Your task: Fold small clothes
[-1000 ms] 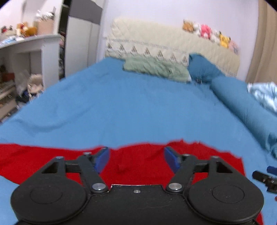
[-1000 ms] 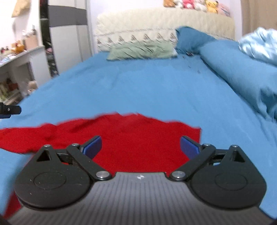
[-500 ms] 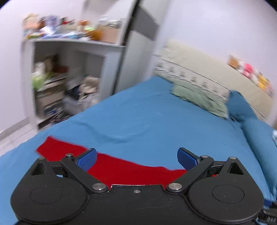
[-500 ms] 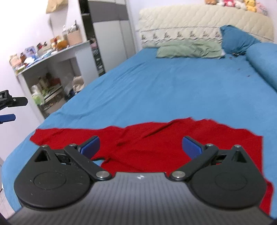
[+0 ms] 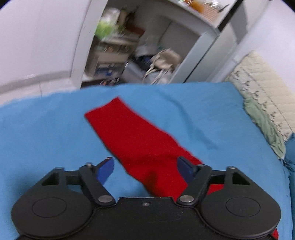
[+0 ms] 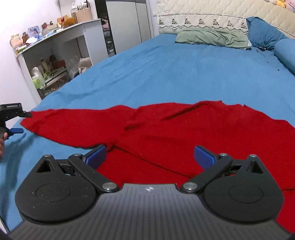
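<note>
Fingers: both pairs spread wide, gripping nothing. Left gripper (image 5: 144, 167), blue-padded, hangs over the sleeve end of the garment; right gripper (image 6: 150, 157), same make, hangs over its body.

Item: red long-sleeved knit garment (image 6: 166, 133), lying unfolded and creased on the blue bedsheet (image 6: 166, 73) near the bed's foot edge. One sleeve (image 5: 129, 133) runs out flat as a long strip toward the bed's side edge, its cuff the far end in the left view.

Key relation: sleeve's long axis runs straight ahead from between the left fingers, slightly leftward; left gripper is the nearer to it, judged best placed to take the cuff and fold it inward. Right gripper is nearer the torso panel.

Surroundings: green pillow (image 6: 212, 37), quilted cream headboard (image 6: 212, 16), cluttered white shelf unit (image 6: 55, 55) beside the bed.
</note>
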`<state>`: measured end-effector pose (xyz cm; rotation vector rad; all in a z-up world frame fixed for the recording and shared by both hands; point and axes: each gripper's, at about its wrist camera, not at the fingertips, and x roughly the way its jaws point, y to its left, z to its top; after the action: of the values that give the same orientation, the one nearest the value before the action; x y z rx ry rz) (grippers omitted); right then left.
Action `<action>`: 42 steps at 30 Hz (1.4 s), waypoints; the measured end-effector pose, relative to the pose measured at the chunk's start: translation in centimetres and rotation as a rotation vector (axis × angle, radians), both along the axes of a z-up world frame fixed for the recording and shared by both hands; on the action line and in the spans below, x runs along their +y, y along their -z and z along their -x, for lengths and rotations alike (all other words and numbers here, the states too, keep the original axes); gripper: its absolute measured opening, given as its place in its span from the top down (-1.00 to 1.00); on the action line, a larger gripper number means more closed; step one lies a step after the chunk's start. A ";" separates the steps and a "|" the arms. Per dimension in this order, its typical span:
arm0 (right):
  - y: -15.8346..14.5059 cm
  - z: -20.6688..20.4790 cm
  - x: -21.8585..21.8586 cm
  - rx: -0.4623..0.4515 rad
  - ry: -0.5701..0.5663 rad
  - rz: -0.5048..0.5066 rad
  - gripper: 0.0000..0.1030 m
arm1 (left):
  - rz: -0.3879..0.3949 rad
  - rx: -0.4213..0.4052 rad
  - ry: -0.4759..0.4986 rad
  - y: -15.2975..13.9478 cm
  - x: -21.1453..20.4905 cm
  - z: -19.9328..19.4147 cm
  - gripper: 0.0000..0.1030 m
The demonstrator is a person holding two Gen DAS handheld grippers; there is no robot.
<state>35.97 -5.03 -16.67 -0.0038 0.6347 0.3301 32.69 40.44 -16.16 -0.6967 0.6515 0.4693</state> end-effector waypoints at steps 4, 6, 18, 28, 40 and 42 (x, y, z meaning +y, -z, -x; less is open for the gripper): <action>0.9 -0.1 -0.4 -0.016 -0.003 0.027 -1.00 | 0.024 -0.009 -0.062 2.0 1.4 -0.8 -0.23; 1.1 -0.1 -0.6 -0.024 0.004 0.038 -1.00 | 0.005 -0.010 -0.087 1.9 1.6 -1.0 0.08; -2.7 2.1 -5.4 -0.055 0.154 -0.001 -1.00 | -0.077 -0.160 -0.013 -6.5 -4.0 -0.4 0.92; -9.7 5.7 -13.7 -0.112 0.375 -0.069 -1.00 | -0.189 -0.360 0.429 -14.6 -24.8 -2.5 0.92; -5.8 6.8 -22.4 -0.050 0.518 -0.053 -1.00 | -0.242 -0.153 0.912 -2.0 -47.3 -8.4 0.92; -4.3 6.4 -23.1 -0.032 0.509 -0.054 -1.00 | -0.243 -0.117 0.948 0.6 -48.6 -8.5 0.92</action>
<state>29.57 -28.10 -12.40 0.2011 0.5727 -0.1444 41.21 -8.18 -16.74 -0.1301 0.7207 -0.3646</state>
